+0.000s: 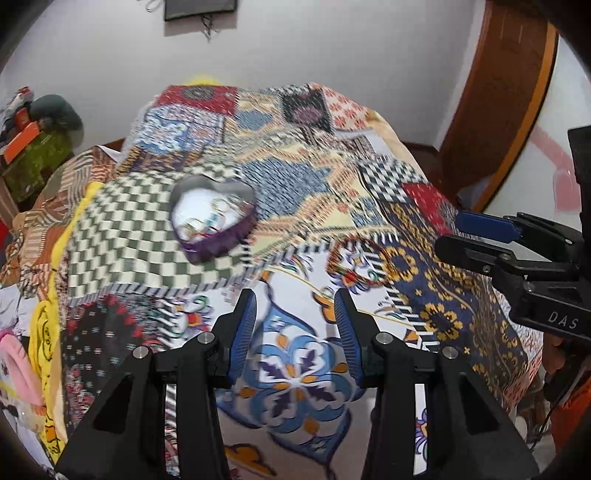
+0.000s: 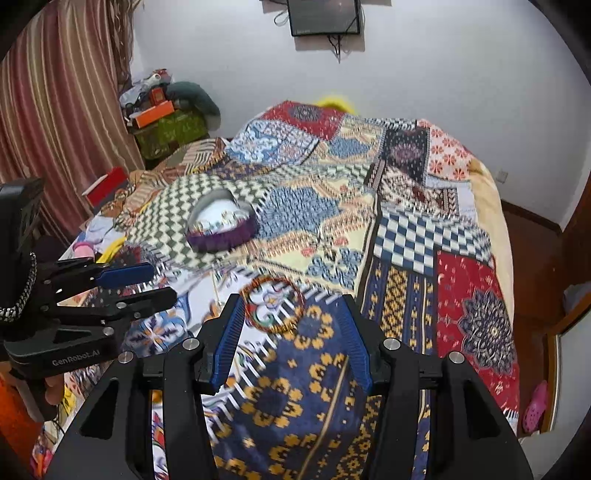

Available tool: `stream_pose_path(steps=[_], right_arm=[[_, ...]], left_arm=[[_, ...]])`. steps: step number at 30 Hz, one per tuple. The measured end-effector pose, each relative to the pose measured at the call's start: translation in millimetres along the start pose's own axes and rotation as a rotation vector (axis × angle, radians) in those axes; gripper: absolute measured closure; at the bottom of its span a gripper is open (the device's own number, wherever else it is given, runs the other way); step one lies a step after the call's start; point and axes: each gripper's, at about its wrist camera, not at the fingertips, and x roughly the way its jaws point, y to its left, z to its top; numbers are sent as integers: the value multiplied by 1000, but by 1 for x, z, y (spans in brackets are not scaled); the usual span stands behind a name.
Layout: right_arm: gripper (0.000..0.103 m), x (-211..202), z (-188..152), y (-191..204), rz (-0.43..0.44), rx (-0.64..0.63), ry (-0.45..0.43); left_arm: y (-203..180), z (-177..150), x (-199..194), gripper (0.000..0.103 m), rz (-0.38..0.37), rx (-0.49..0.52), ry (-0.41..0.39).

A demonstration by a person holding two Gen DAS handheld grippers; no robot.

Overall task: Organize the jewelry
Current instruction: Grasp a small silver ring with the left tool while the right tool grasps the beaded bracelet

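Left wrist view: heart-shaped box point(image 1: 212, 218), purple sides, white lining, sits open on the bed's patchwork quilt point(image 1: 306, 192) with several rings or bangles inside, blurred. Bangle point(image 1: 356, 264) lies flat on the quilt, right of the box and apart from it. Left gripper point(image 1: 295, 325) jaws parted, nothing between them, above the quilt. Right gripper point(image 1: 491, 240) enters from the right edge. Right wrist view: same box point(image 2: 221, 225) up left, bangle point(image 2: 275, 304) just ahead of the right gripper point(image 2: 291, 325), jaws apart and empty. Left gripper point(image 2: 129, 288) at left. Striped curtain point(image 2: 62, 122), wall-mounted screen point(image 2: 324, 16), white wall behind.
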Motion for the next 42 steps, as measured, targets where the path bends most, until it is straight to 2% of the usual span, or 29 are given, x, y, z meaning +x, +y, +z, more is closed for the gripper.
stream_pose_path(steps=[6, 9, 13, 23, 27, 39, 42], right_arm=[[55, 14, -16, -11, 31, 20, 53], [55, 20, -22, -14, 45, 24, 72], [55, 27, -27, -15, 58, 27, 86], [55, 41, -27, -9, 63, -1, 84], [55, 45, -25, -9, 64, 9, 75], [55, 57, -16, 5, 73, -35, 71], [69, 59, -16, 9, 74, -60, 68]], left_arm=[[-13, -5, 27, 61, -21, 24, 49], [-15, -4, 34, 78, -46, 34, 55], [-18, -1, 43, 86, -51, 48, 57], [-15, -2, 53, 88, -68, 57, 39], [-14, -4, 54, 94, -78, 64, 19], [-12, -12, 43, 94, -79, 48, -18], [-11, -14, 39, 94, -72, 46, -22]])
